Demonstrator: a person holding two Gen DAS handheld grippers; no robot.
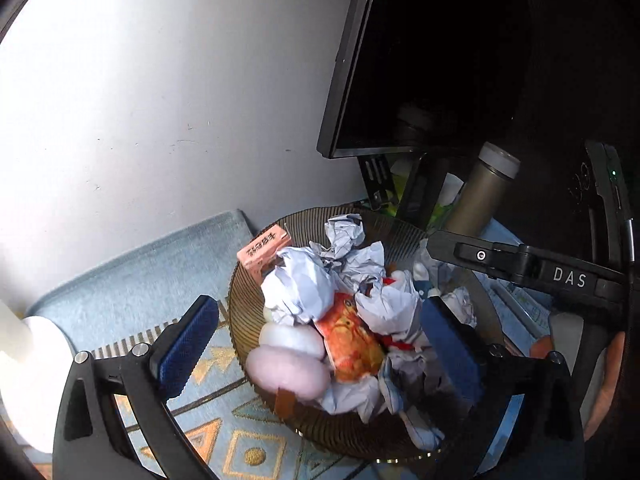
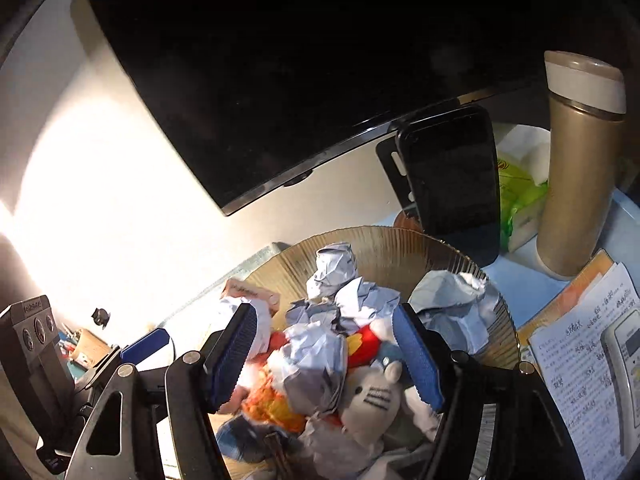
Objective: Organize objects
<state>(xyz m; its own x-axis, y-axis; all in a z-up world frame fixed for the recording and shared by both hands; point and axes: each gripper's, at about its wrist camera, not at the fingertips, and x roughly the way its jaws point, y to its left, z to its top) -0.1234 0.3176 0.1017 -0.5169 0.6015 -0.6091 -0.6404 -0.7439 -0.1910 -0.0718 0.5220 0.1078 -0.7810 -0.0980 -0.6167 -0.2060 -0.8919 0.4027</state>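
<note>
A brown ribbed glass bowl point(image 1: 240, 304) point(image 2: 384, 248) holds several crumpled paper balls point(image 1: 300, 284) point(image 2: 312, 360), a pink box point(image 1: 264, 250) point(image 2: 250, 292), an orange packet point(image 1: 352, 340), a pale pink soft round point(image 1: 286, 368) and a white plush cat toy point(image 2: 372, 400). My left gripper point(image 1: 320, 344) hovers over the bowl with its blue pads spread wide, one outside the rim and one over the pile, gripping nothing. My right gripper point(image 2: 325, 356) is also over the bowl and open; a paper ball lies between its pads, untouched.
A dark monitor point(image 2: 280, 80) leans over the back. Behind the bowl stand a black phone on a stand point(image 2: 452, 176), a gold thermos point(image 2: 580, 168) and a green tissue pack point(image 2: 520, 192). Printed papers point(image 2: 576, 364) lie to the right. A blue patterned mat point(image 1: 224, 436) covers the desk.
</note>
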